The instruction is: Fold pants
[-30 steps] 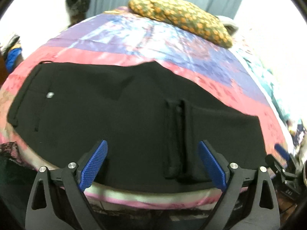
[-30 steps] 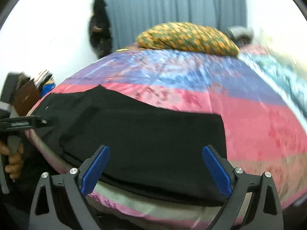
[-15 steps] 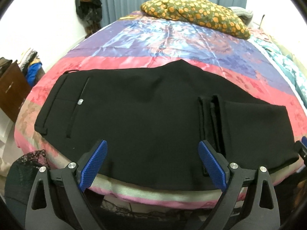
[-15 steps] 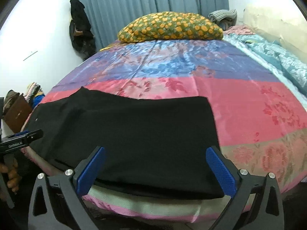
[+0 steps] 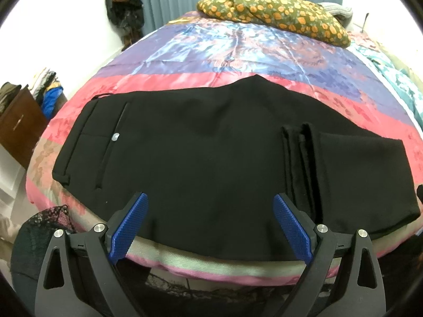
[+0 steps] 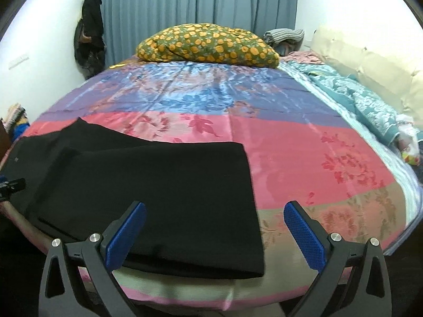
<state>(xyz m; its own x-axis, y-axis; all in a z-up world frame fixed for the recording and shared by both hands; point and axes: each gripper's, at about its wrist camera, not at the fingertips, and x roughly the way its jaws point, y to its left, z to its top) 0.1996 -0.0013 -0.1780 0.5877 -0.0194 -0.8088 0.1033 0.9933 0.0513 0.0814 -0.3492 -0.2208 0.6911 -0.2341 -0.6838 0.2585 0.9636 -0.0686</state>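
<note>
Black pants lie flat along the near edge of the bed, waistband and a small button at the left, leg ends folded back over the right part. In the right wrist view the same pants fill the lower left, their folded right edge running down to the mattress edge. My left gripper hovers open over the near hem with nothing between its blue pads. My right gripper is open too, above the pants' near right corner, holding nothing. The other gripper's tip shows at the far left.
The bed carries a pink, purple and blue satin cover with an orange-dotted pillow at the far end. A teal blanket lies along the right side. A brown cabinet stands left of the bed; dark clothes hang by the curtain.
Both views have tilted up and steadied, showing more of the bed and the curtain. The right gripper's jaws have spread slightly wider. The pants lie as before.
</note>
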